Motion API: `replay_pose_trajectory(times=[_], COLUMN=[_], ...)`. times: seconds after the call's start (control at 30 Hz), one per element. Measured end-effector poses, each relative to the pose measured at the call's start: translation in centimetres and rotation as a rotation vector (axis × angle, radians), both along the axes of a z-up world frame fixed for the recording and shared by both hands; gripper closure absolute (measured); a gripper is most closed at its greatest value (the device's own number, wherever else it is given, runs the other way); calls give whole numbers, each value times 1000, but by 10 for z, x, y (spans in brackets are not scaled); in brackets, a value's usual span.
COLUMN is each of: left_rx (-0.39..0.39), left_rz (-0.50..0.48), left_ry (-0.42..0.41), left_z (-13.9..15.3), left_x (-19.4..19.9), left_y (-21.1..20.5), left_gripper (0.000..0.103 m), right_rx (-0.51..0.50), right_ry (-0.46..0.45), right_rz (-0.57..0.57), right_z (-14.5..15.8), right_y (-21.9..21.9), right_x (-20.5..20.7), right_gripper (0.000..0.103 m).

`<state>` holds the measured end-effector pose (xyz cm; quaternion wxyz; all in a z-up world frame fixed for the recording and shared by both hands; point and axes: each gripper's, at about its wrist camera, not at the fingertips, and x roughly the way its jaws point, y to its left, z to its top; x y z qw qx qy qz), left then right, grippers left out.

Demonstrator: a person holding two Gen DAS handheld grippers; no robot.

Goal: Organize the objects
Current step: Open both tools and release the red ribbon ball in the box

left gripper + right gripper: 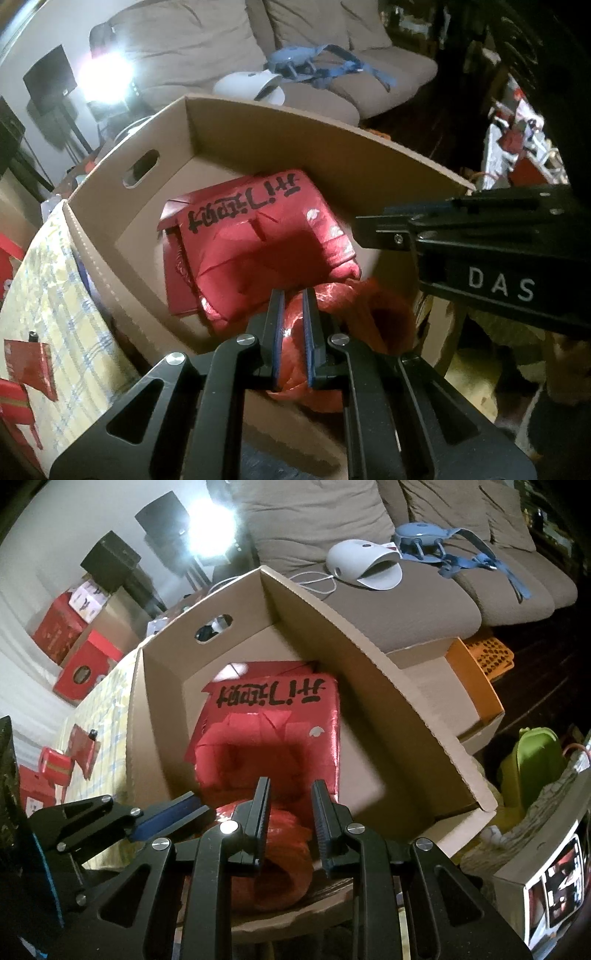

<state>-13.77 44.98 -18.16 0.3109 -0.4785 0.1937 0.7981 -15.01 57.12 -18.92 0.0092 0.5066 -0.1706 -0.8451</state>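
Both the left gripper (293, 295) and right gripper (290, 788) pinch the red bag (354, 314) (sofa (424, 602) behind) inside the cardboard box (295, 147).

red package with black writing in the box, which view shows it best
The right wrist view: the red package sits near centre, its black writing sharp and its whole top in sight inside the cardboard box. The left wrist view shows the red package blurrier, its writing smeared.
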Motion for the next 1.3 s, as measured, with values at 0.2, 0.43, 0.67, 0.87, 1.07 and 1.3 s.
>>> replay_pose_trajectory(times=[0.2, 0.43, 0.67, 0.87, 1.07, 1.3], left_rx=[29, -3, -76, -78, -80, -74], left_rz=[17, -16, -94, -81, -67, -58], left_ry=[38, 43, -18, -25, -17, 11], left_z=[11, 22, 11, 4, 1, -4], left_x=[-2, 2, 13, 13, 8, 6], left_y=[-13, -29, -33, -28, -22, -14], left_gripper=[92, 92, 92, 92, 92, 94], right_rx=[-2, -1, 8, 8, 6, 10], right_ry=[10, 6, -4, -3, -3, -7], right_rz=[-19, -25, -16, -12, -20, -16], right_z=[2, 2, -1, -1, 0, -1], right_y=[6, 9, 7, 7, 8, 7], right_x=[2, 3, 1, 1, 1, 0], right_gripper=[79, 78, 78, 77, 76, 76])
